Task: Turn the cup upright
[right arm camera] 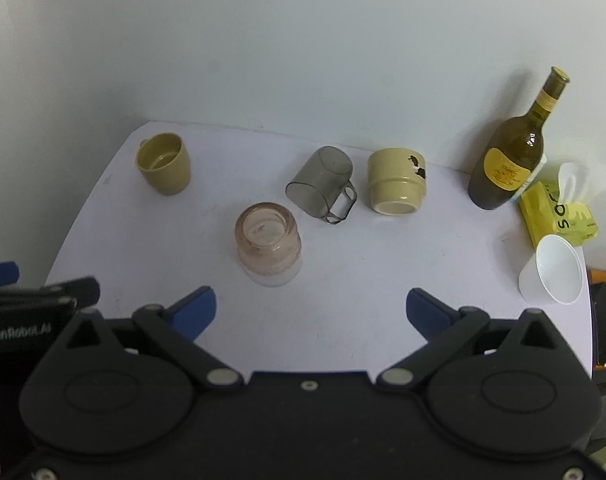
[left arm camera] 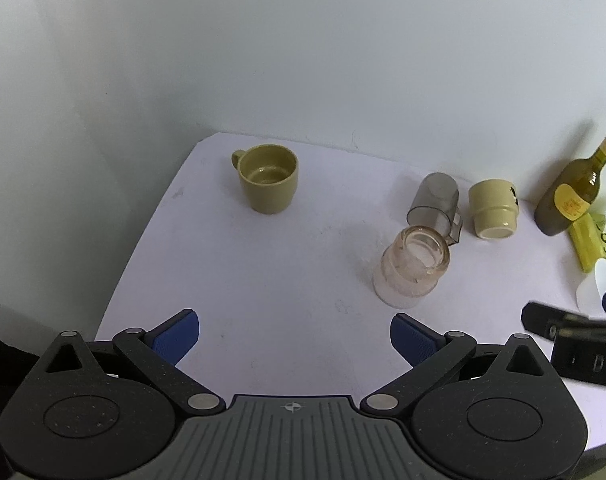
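Several cups stand on a white table. An olive mug stands upright at the far left. A clear pinkish cup stands upside down in the middle. A smoky grey transparent mug lies on its side. A cream cup stands upside down. My left gripper is open and empty, near the table's front edge. My right gripper is open and empty, in front of the pinkish cup.
A dark wine bottle, a yellow tissue pack and a white paper cup lying on its side are at the right. The white wall runs along the table's back edge. Each gripper shows at the edge of the other's view.
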Motion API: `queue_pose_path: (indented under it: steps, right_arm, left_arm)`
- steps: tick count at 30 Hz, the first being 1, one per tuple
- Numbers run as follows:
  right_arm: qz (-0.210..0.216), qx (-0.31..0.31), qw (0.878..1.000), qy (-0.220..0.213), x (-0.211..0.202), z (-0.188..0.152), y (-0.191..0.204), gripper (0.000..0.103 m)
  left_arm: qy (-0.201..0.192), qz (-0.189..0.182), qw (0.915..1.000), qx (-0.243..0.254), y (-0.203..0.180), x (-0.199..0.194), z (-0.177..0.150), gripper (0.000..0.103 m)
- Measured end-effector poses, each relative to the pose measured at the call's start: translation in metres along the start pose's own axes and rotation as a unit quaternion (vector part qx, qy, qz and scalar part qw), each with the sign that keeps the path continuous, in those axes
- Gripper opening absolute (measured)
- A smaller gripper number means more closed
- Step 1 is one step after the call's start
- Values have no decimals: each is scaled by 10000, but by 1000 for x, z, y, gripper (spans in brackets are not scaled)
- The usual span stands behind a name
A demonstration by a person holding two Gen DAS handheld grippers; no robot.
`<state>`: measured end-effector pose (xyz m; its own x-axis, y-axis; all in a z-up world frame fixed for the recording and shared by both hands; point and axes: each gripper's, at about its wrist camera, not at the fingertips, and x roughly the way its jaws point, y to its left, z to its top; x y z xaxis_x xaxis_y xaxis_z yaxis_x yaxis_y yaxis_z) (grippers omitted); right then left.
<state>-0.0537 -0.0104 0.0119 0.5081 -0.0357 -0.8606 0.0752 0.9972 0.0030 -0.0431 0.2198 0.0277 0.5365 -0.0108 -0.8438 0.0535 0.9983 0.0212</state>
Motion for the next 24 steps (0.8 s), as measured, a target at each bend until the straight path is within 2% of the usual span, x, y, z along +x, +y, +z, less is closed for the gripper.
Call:
queue_pose_path:
  steps: [24]
  right_arm:
    - [77,62,9999,-19,-5,-4,-3,102]
  left_arm:
    - [-20,-15,9998,183,-6,-3,-4,103]
